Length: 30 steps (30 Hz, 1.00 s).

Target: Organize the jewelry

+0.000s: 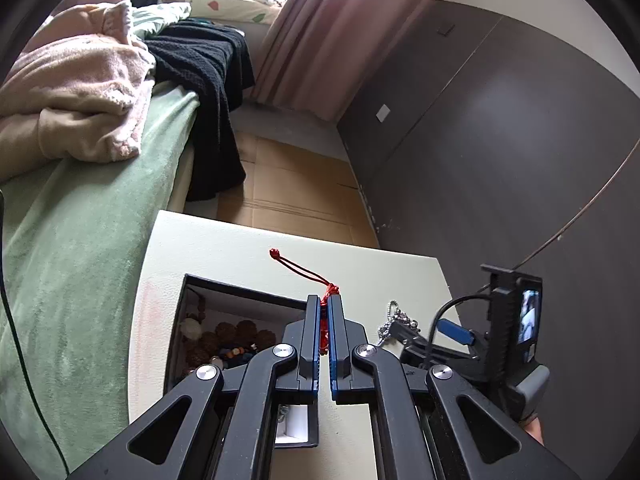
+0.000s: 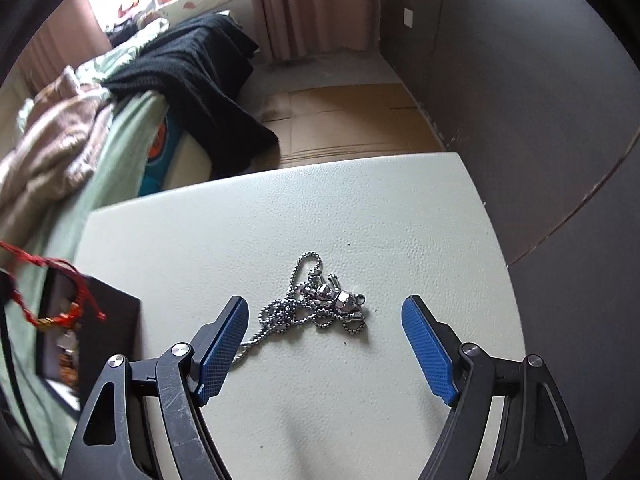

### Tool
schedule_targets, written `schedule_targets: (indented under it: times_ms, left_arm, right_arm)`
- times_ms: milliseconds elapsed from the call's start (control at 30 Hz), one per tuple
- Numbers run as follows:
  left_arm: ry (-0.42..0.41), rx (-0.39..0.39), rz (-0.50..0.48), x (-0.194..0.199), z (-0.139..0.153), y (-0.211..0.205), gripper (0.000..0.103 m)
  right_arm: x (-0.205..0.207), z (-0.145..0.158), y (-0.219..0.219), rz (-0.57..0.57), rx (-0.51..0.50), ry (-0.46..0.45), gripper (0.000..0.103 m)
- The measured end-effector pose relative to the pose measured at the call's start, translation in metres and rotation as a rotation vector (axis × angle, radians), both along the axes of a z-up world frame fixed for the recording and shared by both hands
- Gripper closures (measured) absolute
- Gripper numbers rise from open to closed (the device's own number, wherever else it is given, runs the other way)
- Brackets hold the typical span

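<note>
L gripper point(image 1: 324, 312) w/ black fingers + blue pads is clamped on a red braided cord bracelet point(image 1: 326, 300), held just above the open black jewelry box point(image 1: 240, 292); cord tail sticks out fwd. R gripper point(image 2: 324, 320) jaws wide apart, straddling a silver ball-chain necklace w/ small figure pendant point(image 2: 320, 304) heaped on the cream leather-look tabletop point(image 2: 320, 208), not touching it. Chain prob light, limp, slippery; likely best pinched at the dense clump by the pendant, not a single strand. L view shows box contents: brown beads point(image 1: 236, 336); R view hides those but shows the bracelet's gold bit point(image 2: 50, 322) dangling over the box.
</note>
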<state>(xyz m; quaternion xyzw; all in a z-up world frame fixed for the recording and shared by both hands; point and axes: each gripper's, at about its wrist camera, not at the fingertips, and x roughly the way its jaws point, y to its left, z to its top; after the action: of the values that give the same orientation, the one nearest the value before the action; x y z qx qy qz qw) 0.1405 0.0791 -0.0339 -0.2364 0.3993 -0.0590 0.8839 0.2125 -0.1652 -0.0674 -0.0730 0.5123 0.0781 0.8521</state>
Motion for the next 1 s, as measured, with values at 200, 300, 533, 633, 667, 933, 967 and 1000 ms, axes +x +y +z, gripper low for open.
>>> schedule_targets:
  times_ms: [200, 300, 533, 633, 667, 933, 967, 1000]
  left_arm:
    - [0.008, 0.002, 0.031, -0.007, -0.002, 0.010, 0.100]
    - [0.010, 0.010, 0.034, -0.009, -0.002, 0.010, 0.100]
    - [0.022, 0.036, 0.038, -0.010, -0.005, 0.002, 0.100]
    - [0.022, 0.037, 0.040, -0.012, -0.005, 0.001, 0.100]
    - [0.021, 0.040, 0.040, -0.013, -0.005, 0.000, 0.100]
    - [0.012, 0.061, 0.042, -0.029, 0.002, -0.006, 0.100]
    - [0.011, 0.064, 0.045, -0.031, 0.002, -0.006, 0.100]
    - [0.011, 0.068, 0.047, -0.034, 0.003, -0.006, 0.100]
  right_arm:
    - [-0.001, -0.014, 0.022, 0.043, -0.101, -0.004, 0.024]
    - [0.000, -0.021, 0.025, 0.045, -0.099, 0.023, 0.024]
    - [-0.005, -0.020, 0.007, 0.024, -0.025, 0.038, 0.045]
    - [-0.011, -0.018, 0.004, 0.046, -0.023, 0.039, 0.079]
    - [-0.013, -0.018, 0.003, 0.054, -0.022, 0.043, 0.084]
    - [-0.032, -0.013, -0.004, 0.089, -0.014, 0.048, 0.091]
    - [-0.036, -0.010, -0.006, 0.089, -0.007, 0.041, 0.091]
    - [-0.037, -0.006, -0.007, 0.088, 0.000, 0.035, 0.092]
